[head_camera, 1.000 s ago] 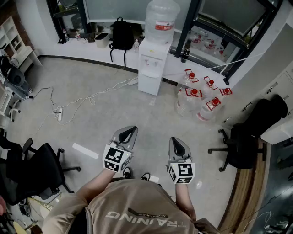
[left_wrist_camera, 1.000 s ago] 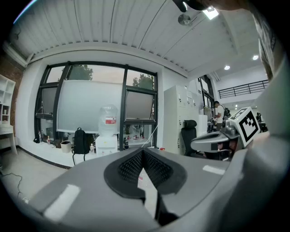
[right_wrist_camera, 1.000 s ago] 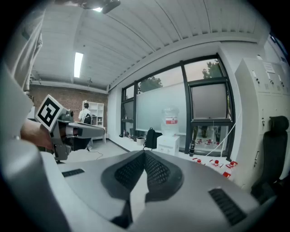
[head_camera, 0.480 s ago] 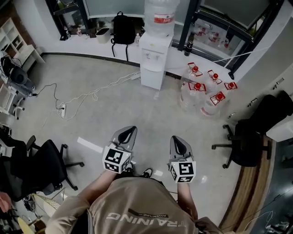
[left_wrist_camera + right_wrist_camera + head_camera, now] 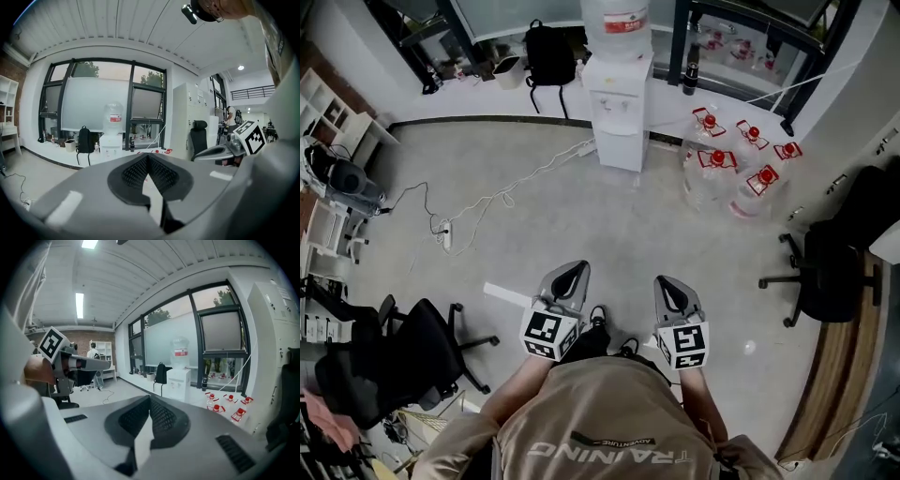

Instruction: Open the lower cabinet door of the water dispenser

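Status: both grippers are held low in front of the person, and nothing is gripped.

- Left gripper (image 5: 570, 274): jaws are closed pad to pad, with nothing between them.
- Right gripper (image 5: 667, 284): same, jaws closed and empty.
- Water dispenser (image 5: 621, 105): it is seen far ahead of both sets of jaws, roughly on the line between them, across a wide stretch of bare floor (image 5: 581, 220). The lower cabinet door (image 5: 623, 148) is read as still shut. The handle is too small to be made out.
- Beside the dispenser, as seen from the jaws: a black backpack (image 5: 548, 56) stands to its left, and spare water jugs (image 5: 733, 173) with red caps are clustered to its right. A cable (image 5: 502, 197) is trailed across the floor ahead and left of the left jaws.

Change against a second ago: in the head view the dispenser is shifted up toward the top edge, so its bottle is now mostly cropped. The grippers are shown slightly lower and further right in frame. The jaws are closed in all three head frames. The floor between jaws and door is not visibly reduced.

Meaning for the task: nothing is started. No contact is made with the door. The distance must first be closed, and one pair of jaws must be opened or hooked at the door edge before any pull is possible. Right-hand approach space is judged tighter because of the jugs.
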`<state>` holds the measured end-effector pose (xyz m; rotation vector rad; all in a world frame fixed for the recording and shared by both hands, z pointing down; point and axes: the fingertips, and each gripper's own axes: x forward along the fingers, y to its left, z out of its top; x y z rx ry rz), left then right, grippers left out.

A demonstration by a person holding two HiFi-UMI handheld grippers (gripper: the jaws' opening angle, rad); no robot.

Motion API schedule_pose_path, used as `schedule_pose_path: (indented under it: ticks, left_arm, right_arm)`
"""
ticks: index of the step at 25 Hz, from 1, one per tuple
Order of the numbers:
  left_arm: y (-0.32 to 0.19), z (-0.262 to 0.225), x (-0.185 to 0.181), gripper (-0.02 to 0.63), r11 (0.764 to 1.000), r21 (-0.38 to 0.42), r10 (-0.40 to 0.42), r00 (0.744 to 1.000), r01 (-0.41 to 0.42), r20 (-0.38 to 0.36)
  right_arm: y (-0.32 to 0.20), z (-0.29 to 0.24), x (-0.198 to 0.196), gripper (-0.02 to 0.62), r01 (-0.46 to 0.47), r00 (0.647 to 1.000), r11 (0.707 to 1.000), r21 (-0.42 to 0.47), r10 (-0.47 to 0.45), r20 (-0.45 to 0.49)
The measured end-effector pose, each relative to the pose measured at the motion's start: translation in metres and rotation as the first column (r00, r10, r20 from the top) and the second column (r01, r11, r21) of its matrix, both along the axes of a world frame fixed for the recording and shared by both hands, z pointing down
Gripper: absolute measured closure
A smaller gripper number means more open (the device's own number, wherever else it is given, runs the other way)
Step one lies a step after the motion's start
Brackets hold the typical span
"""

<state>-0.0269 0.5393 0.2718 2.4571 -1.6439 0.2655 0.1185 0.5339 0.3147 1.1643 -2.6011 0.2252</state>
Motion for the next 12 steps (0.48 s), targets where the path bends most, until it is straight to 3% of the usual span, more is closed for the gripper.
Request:
schedule_pose_path:
  ticks: [4, 12]
  left_arm:
    - [-0.021, 0.005, -0.012, 0.604, 1.0, 0.001, 0.009, 1.0, -0.009, -0.021]
    - [-0.089, 0.001, -0.052, 0.604, 0.997, 0.053, 0.055, 0.997, -0.052, -0.051]
  right_arm:
    - [-0.018, 0.0, -0.013, 0.586, 0.012, 1.0, 1.0, 0.01, -0.011, -0.021]
    - [-0.078, -0.023, -0.04, 0.586, -0.06, 0.998, 0.998, 0.034, 0.06, -0.016]
